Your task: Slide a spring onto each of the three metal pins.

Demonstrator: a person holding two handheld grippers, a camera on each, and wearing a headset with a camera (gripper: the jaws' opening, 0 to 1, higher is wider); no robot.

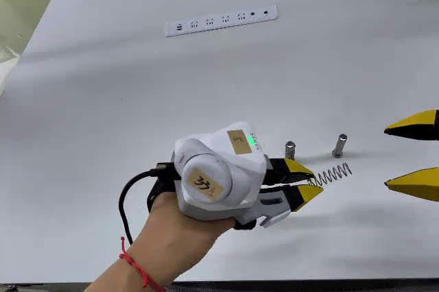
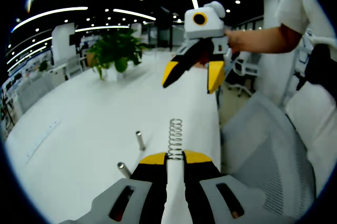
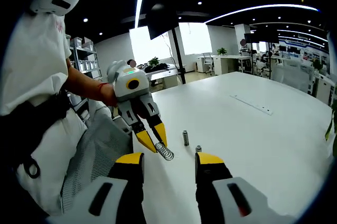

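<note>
My left gripper (image 1: 310, 184), held in a hand, is shut on one end of a steel spring (image 1: 333, 173) that sticks out to the right just above the white table. Two short metal pins (image 1: 290, 149) (image 1: 339, 145) stand upright just beyond the spring. My right gripper (image 1: 386, 156) is open at the right edge, its yellow jaws apart and facing the spring's free end. In the left gripper view the spring (image 2: 175, 137) rises from the shut jaws, with the pins (image 2: 140, 140) (image 2: 124, 170) to the left. The right gripper view has the spring (image 3: 165, 152) ahead of its spread jaws.
A white power strip (image 1: 221, 20) lies flat at the far side of the table (image 1: 103, 100). A mesh office chair (image 2: 263, 150) stands past the table's near edge. A potted plant (image 2: 113, 50) stands at the table's far end.
</note>
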